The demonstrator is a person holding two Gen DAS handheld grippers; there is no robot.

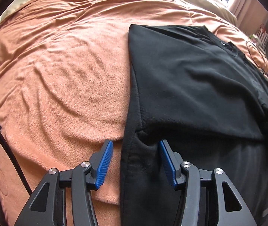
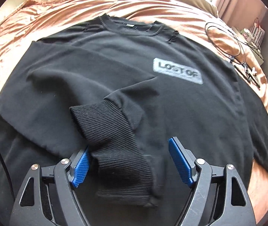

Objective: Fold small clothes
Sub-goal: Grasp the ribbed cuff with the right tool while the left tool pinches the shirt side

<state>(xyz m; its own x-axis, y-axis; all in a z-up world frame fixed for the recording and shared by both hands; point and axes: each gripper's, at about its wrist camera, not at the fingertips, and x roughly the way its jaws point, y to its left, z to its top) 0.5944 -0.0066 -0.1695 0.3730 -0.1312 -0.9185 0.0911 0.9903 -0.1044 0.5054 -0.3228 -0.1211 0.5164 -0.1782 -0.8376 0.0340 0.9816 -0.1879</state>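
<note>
Both wrist fisheyes look forward, close above the orange-blanketed bed [image 1: 55, 66]: the left over the black cotton sweatshirt's [image 1: 199, 79] left edge, the right over its front; both share it.

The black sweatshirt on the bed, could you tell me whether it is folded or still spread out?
Partly folded: one sleeve lies across the black sweatshirt, its ribbed cuff on the chest, while the body lies spread flat on the orange blanket.

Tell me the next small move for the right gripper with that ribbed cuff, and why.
Probably draw the right gripper back clear: its jaws stand open around the ribbed cuff, and the sleeve already lies folded across the black sweatshirt chest.
</note>
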